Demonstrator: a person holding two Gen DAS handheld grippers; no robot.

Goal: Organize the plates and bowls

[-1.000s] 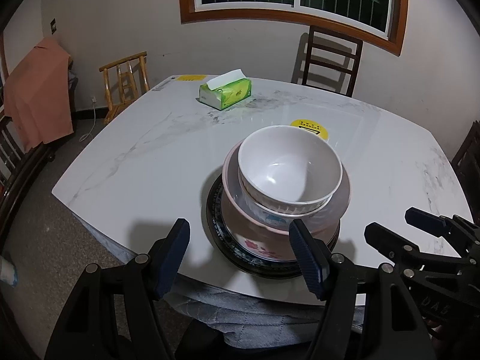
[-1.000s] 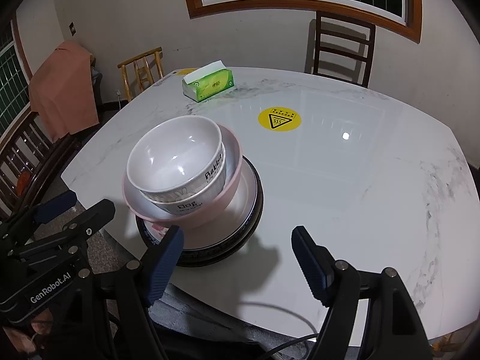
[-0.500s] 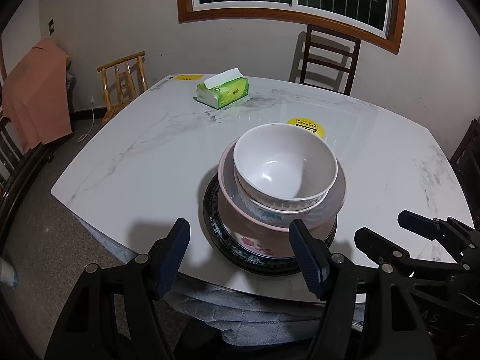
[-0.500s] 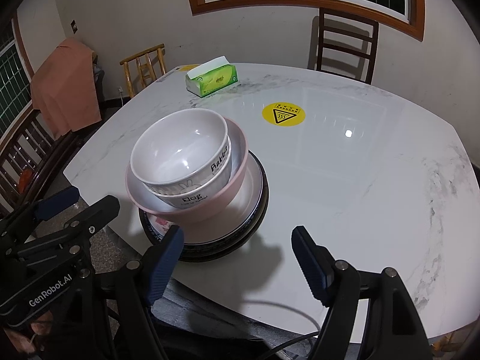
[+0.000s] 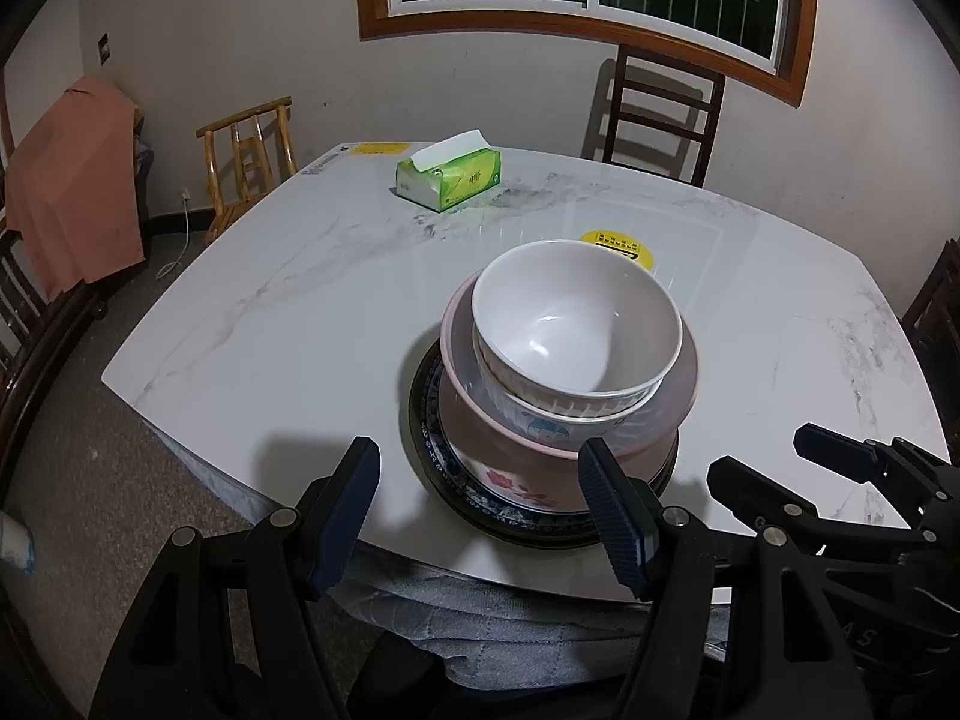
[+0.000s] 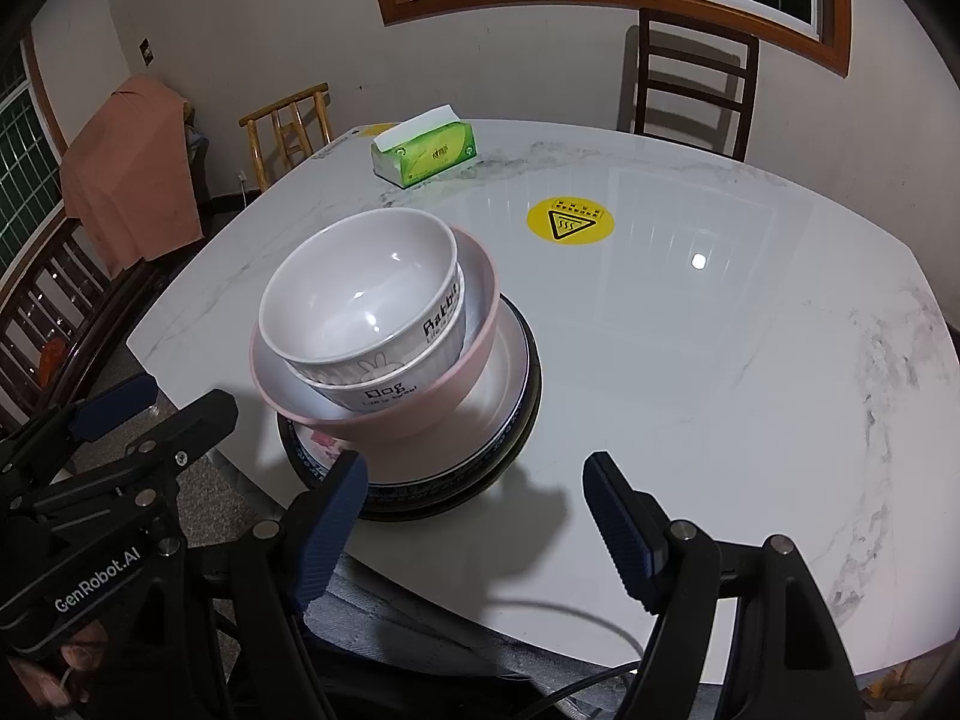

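A stack stands near the front edge of the white marble table [image 5: 288,312] [image 6: 720,372]. A dark-rimmed plate [image 5: 429,468] [image 6: 510,444] is at the bottom, with a flowered plate [image 5: 510,483] on it. A pink bowl [image 5: 681,396] [image 6: 414,420] follows, holding two nested white bowls [image 5: 576,324] [image 6: 360,294]. My left gripper [image 5: 477,468] is open just in front of the stack, holding nothing. My right gripper [image 6: 474,471] is open to the right of the stack, over bare table. Each gripper shows in the other's view, the right gripper [image 5: 840,474] and the left gripper [image 6: 150,414].
A green tissue box [image 5: 450,177] [image 6: 426,153] lies at the far side, and a yellow warning sticker [image 6: 570,222] is at mid-table. A dark chair [image 5: 654,114] and a bamboo chair [image 5: 249,162] stand beyond. An orange cloth [image 5: 72,180] hangs at left. A person's grey-clad lap [image 5: 480,630] is below the edge.
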